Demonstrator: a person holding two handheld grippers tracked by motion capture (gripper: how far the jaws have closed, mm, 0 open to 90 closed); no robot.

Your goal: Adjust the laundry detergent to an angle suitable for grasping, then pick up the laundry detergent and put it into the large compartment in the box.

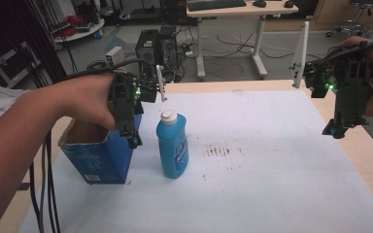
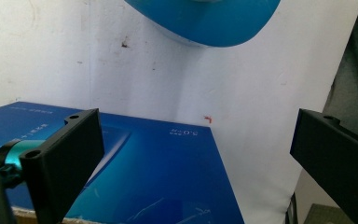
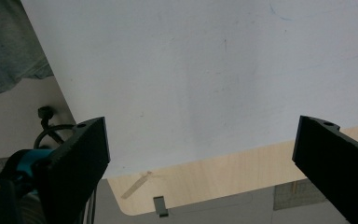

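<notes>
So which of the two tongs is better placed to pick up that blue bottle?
The left tongs. They hang open over the blue box, right beside the blue bottle. The right tongs, also open, hover far off over the table's right edge.

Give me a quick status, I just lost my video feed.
Left gripper open, over blue box. Right gripper open, empty, at table's right edge. Blue bottle upright beside box, untouched. Nothing in the way.

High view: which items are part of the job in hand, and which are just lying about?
In the job:
- blue box, open top, below the left gripper
- blue bottle, white cap, upright beside the box
- right gripper, open, over the table's right edge

Lying about:
- computer tower on the floor
- desk behind
</notes>
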